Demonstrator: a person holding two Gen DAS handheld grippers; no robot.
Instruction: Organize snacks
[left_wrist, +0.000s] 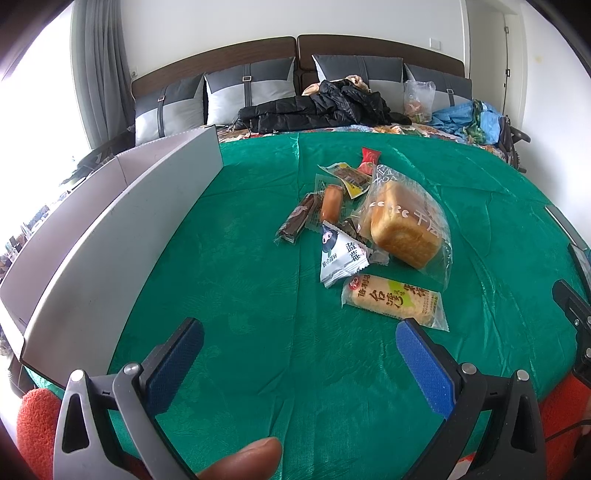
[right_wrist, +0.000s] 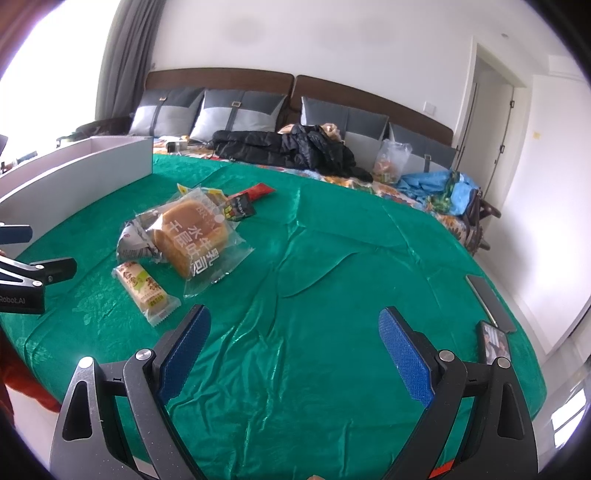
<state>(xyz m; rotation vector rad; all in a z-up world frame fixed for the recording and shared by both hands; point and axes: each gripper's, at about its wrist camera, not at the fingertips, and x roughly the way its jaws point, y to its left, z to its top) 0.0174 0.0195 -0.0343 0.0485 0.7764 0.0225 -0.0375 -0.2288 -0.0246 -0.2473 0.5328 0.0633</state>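
A heap of wrapped snacks lies on the green cloth (left_wrist: 258, 295). In it are a bagged toast loaf (left_wrist: 402, 225) (right_wrist: 192, 236), a long rice cracker pack (left_wrist: 395, 301) (right_wrist: 146, 290), a white blueberry packet (left_wrist: 341, 256), a sausage (left_wrist: 330, 203), a brown bar (left_wrist: 297, 219) and a red sachet (left_wrist: 369, 158). My left gripper (left_wrist: 299, 338) hovers open just in front of the heap, empty. My right gripper (right_wrist: 293, 326) is open over bare cloth to the right of the snacks.
A long grey box (left_wrist: 122, 221) (right_wrist: 92, 158) stands along the left of the cloth. Two phones (right_wrist: 493, 341) lie at the cloth's right edge. A black jacket (left_wrist: 321, 109), a plastic bag and pillows sit behind on the bed.
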